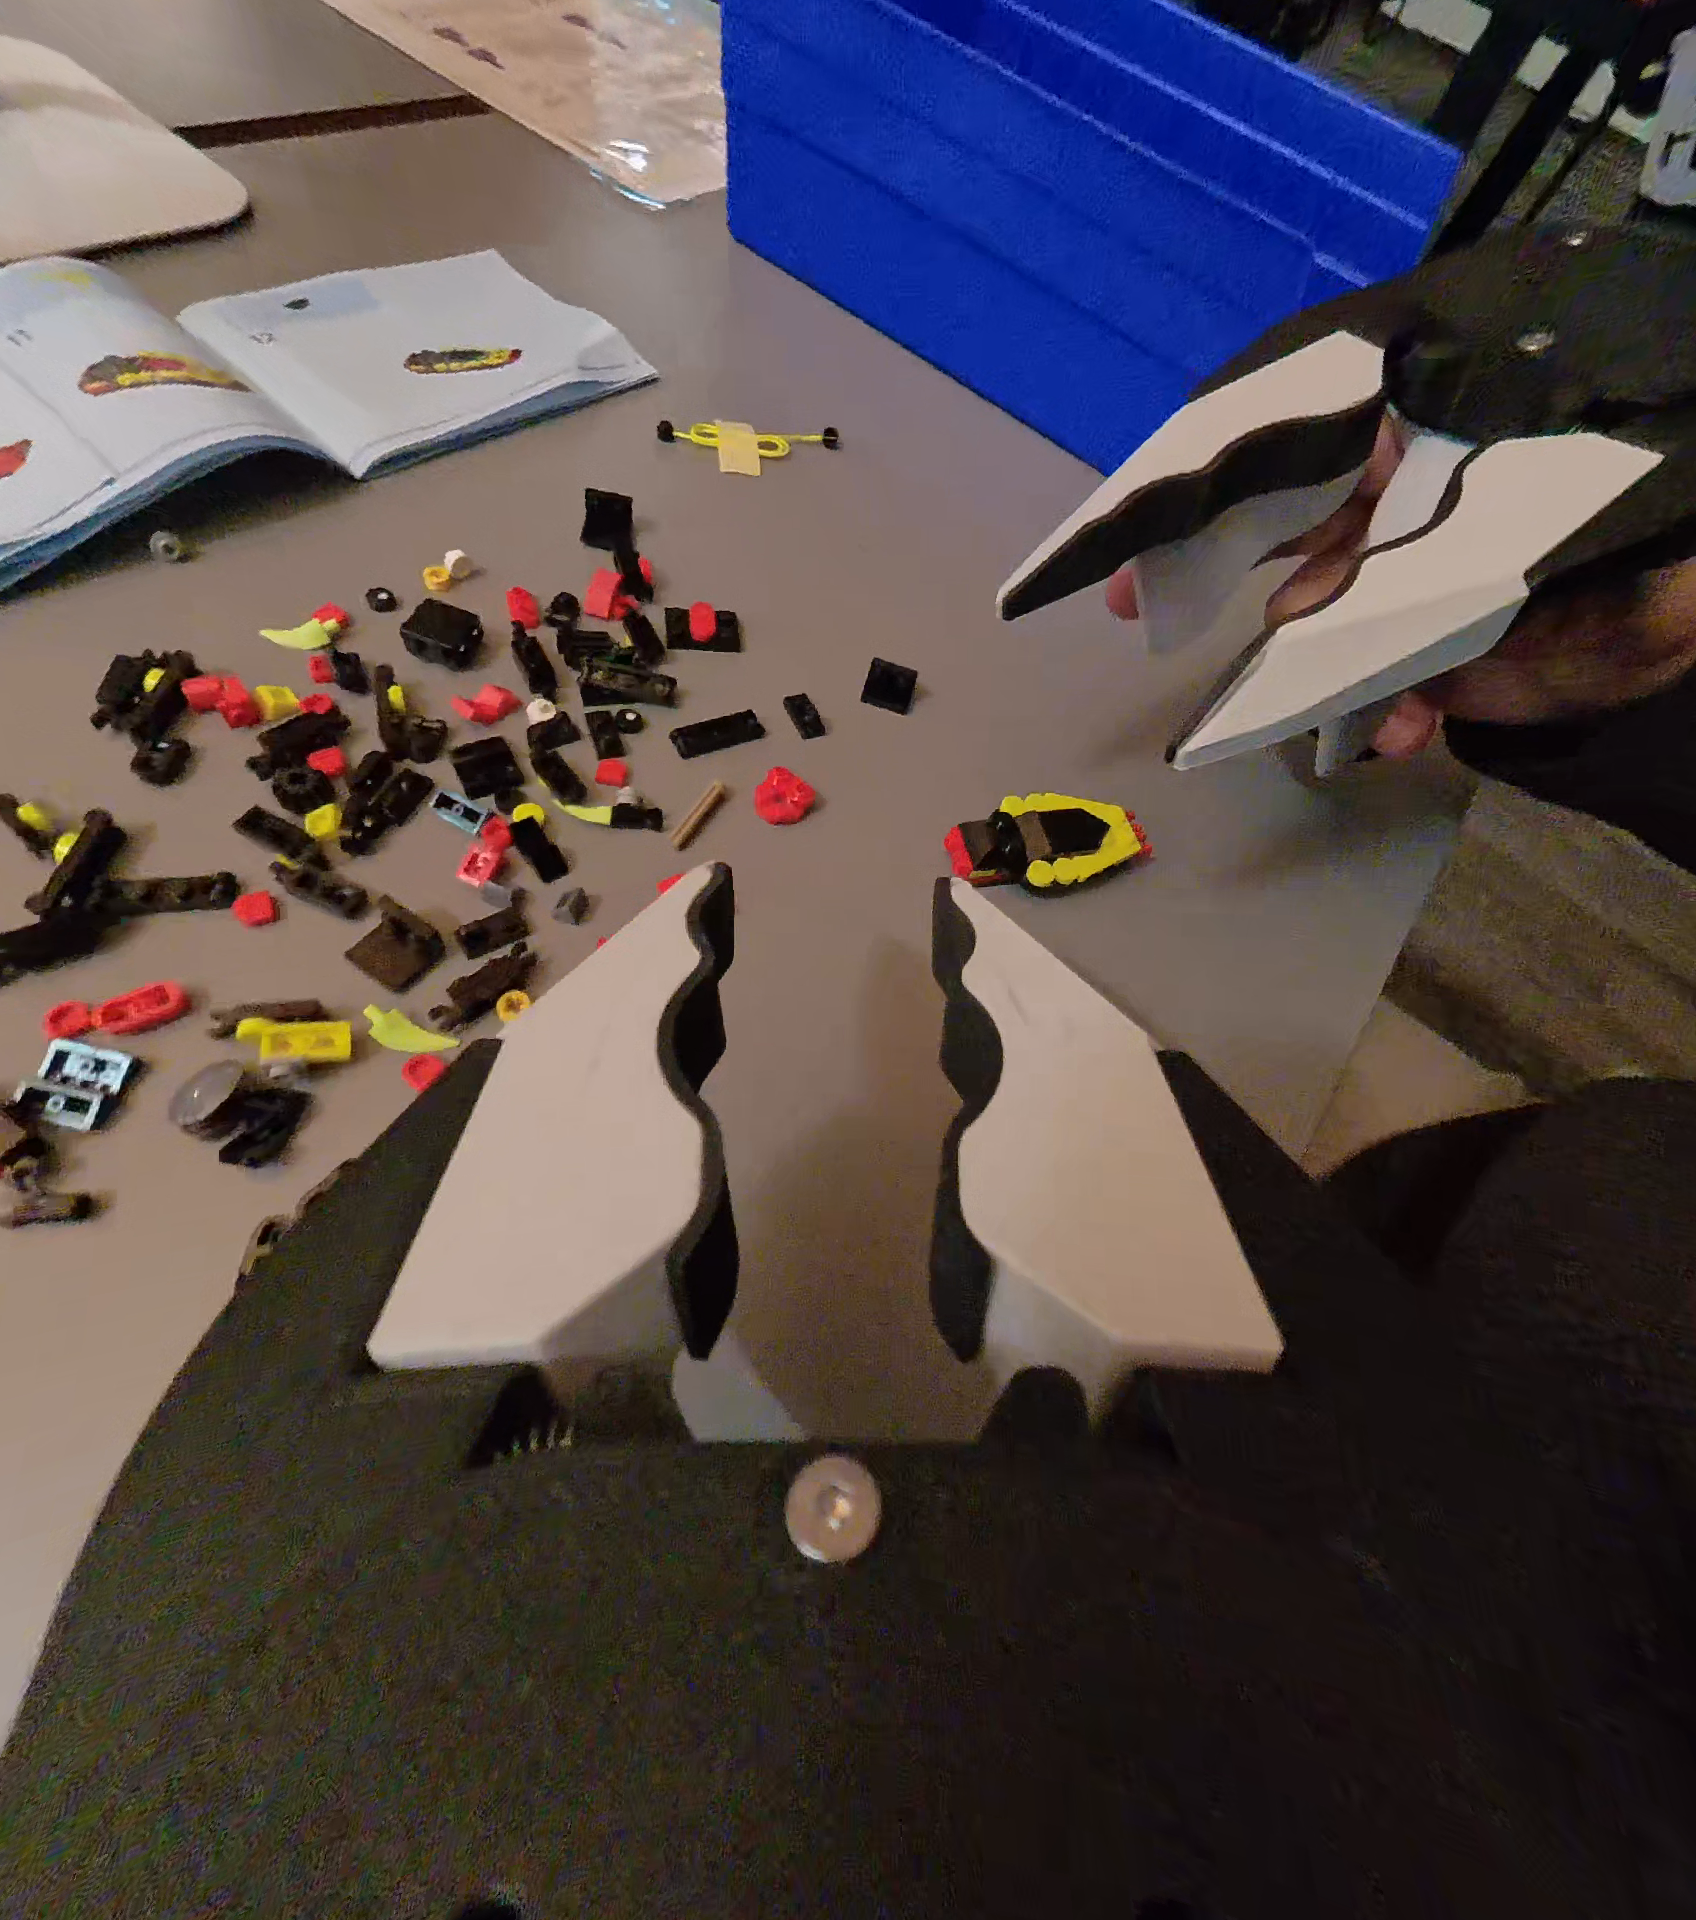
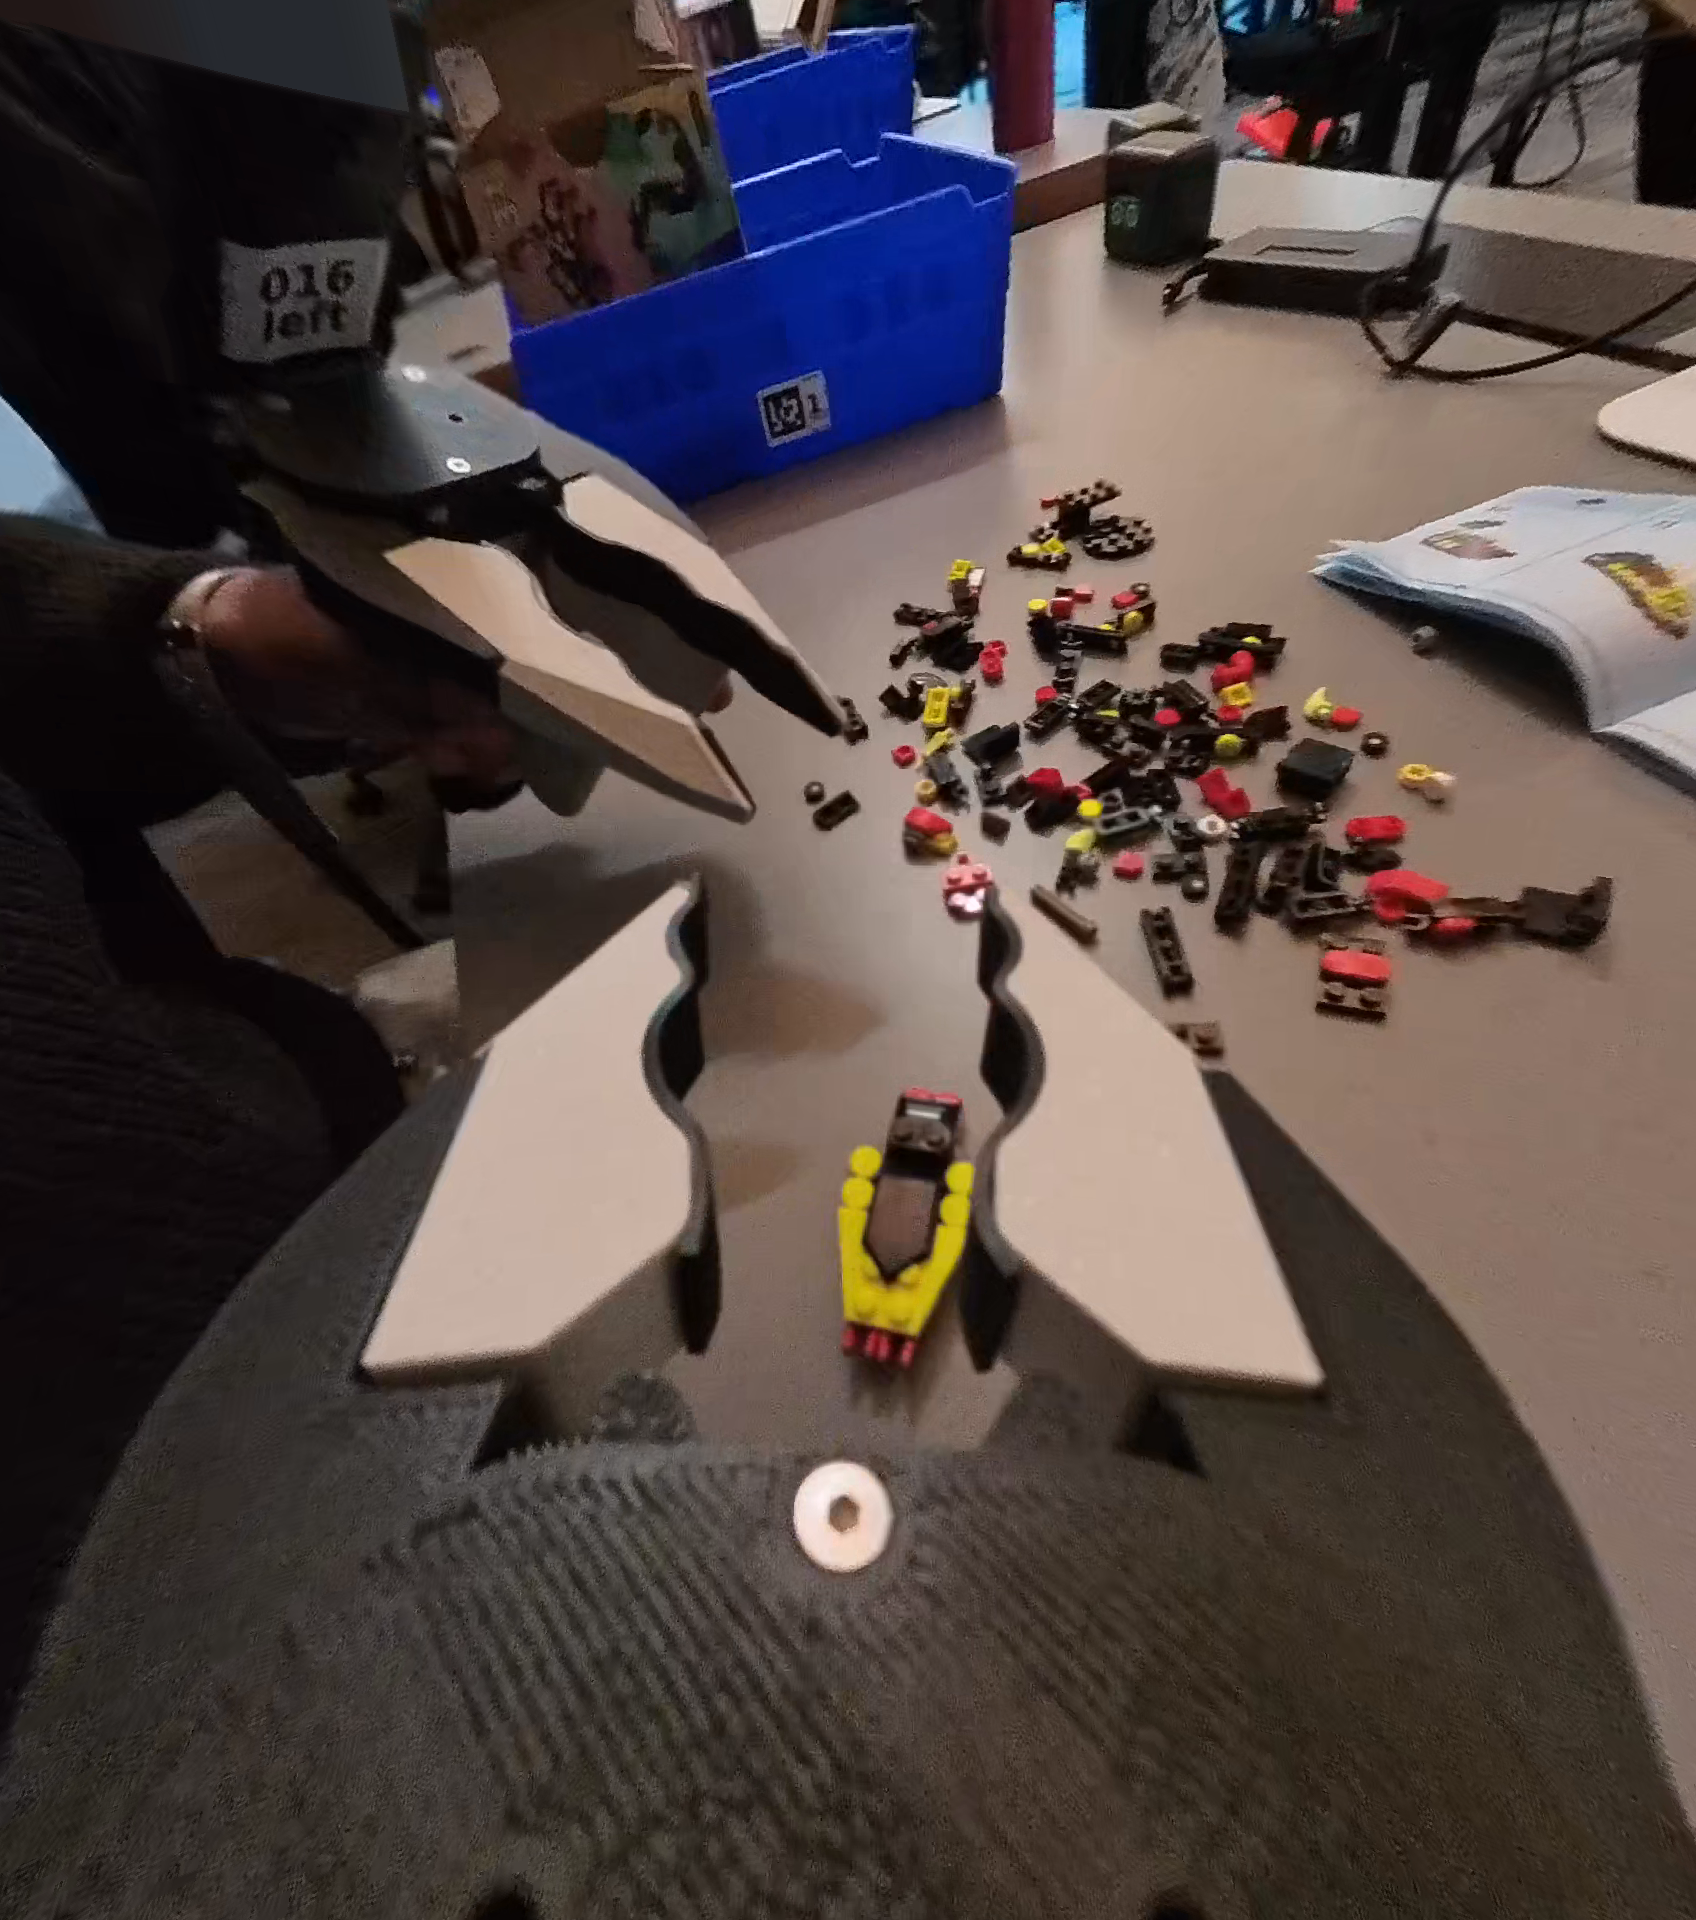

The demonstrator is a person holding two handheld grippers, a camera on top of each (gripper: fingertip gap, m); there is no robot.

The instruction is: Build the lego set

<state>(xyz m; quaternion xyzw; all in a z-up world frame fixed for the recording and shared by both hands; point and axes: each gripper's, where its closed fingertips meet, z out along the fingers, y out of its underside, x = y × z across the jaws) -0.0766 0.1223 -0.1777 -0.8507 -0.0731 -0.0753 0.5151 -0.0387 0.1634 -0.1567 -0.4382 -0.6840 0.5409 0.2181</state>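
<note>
Both the left gripper (image 1: pixel 831 883) and the right gripper (image 2: pixel 839 904) hover with jaws spread and bare, the small yellow-black brick model (image 2: pixel 901 1226) lying on the worktop (image 1: pixel 1031 623) under the right one, right of the loose bricks (image 1: pixel 408 779).

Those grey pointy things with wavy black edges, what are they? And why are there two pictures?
They are pinchers, one held in each of a person's hands, each with a camera looking along its two fingers. One picture comes from the left gripper, the other from the right gripper. Both are open and hold nothing. On the grey table lie scattered black, red and yellow toy bricks, an open picture booklet and a blue plastic bin. A small yellow-and-black brick boat sits on the table, seen between the right gripper's fingers in its own view but not squeezed.
</note>
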